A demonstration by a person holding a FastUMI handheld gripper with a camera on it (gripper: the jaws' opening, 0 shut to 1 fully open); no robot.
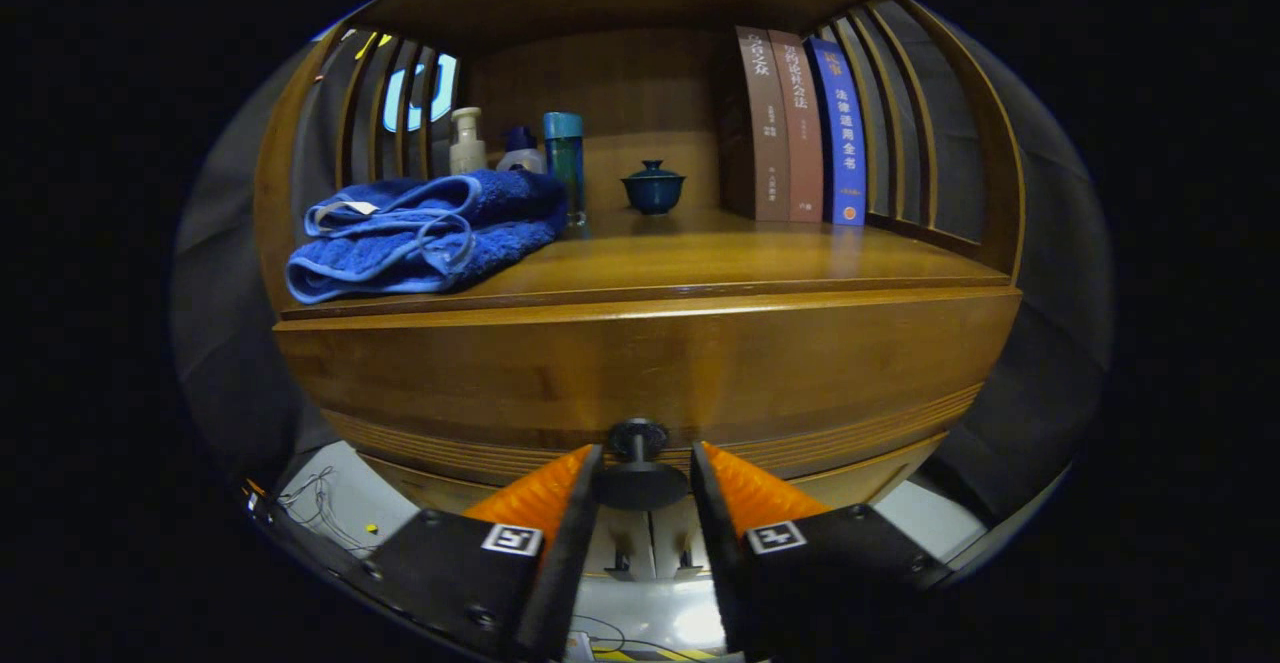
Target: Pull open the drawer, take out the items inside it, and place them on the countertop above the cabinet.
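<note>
Wooden drawer [640, 373] front, wide axis level, shut, contents hidden; its dark knob [640, 440] sits between the hand-held gripper [645, 468] fingers, part open, contact unclear. Blue towel [425, 233] lies on tabletop [760, 263] above

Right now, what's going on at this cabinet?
The hand-held claw is at the drawer front, its two fingers on either side of the dark round knob; whether they press on it is unclear. The drawer looks closed, so nothing has come out yet. On the countertop above sit a folded blue towel, three bottles, a small lidded cup and three upright books.
</note>
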